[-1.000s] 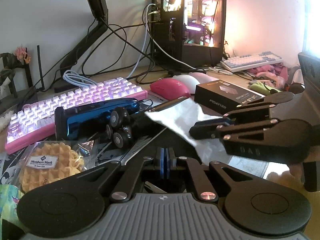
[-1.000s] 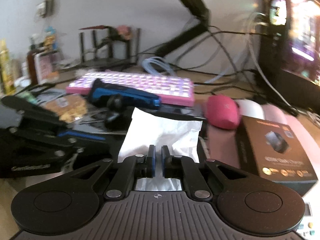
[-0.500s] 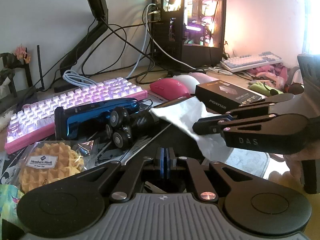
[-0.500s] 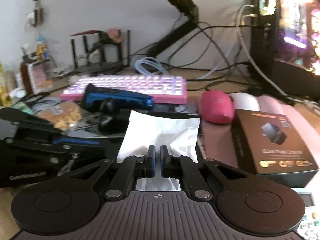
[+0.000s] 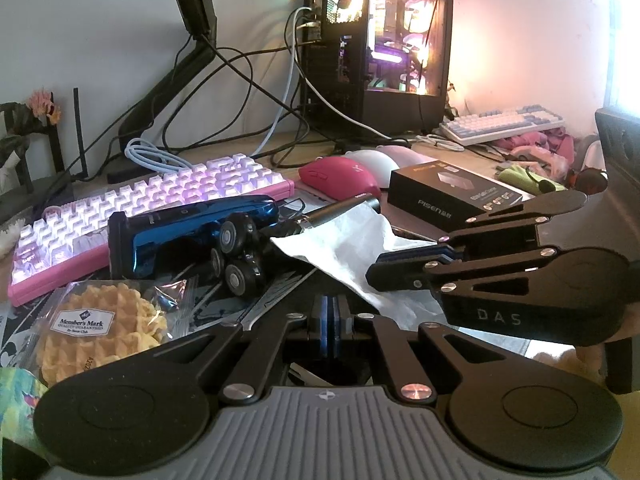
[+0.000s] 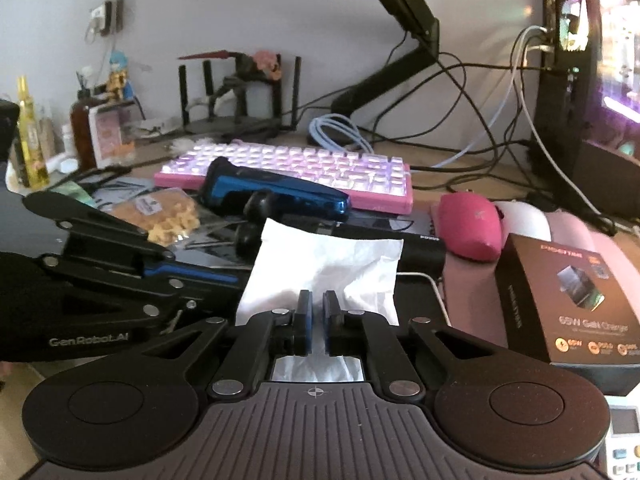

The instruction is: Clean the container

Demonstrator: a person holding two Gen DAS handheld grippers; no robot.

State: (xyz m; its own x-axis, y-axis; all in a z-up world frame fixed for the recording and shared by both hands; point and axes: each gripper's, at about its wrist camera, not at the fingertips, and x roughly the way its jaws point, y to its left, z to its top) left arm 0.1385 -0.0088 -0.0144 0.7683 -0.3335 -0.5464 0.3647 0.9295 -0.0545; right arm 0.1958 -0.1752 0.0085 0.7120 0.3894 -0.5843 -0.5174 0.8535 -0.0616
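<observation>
Crinkled white tissue (image 6: 324,268) between right gripper (image 6: 316,316) fingers (image 6: 305,320)

left claw (image 5: 331,330): lower centre of its own view, blue pads pressed together, nothing between | right claw (image 6: 316,320): lower centre of its own view, pads pinching a white tissue (image 6: 328,268), a narrow gap showing; enters left view from right edge, pointing left

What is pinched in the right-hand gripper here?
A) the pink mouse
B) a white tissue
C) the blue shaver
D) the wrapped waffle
B: the white tissue rises from between the nearly closed fingers of the right gripper, while the other three things lie apart on the desk.
</observation>
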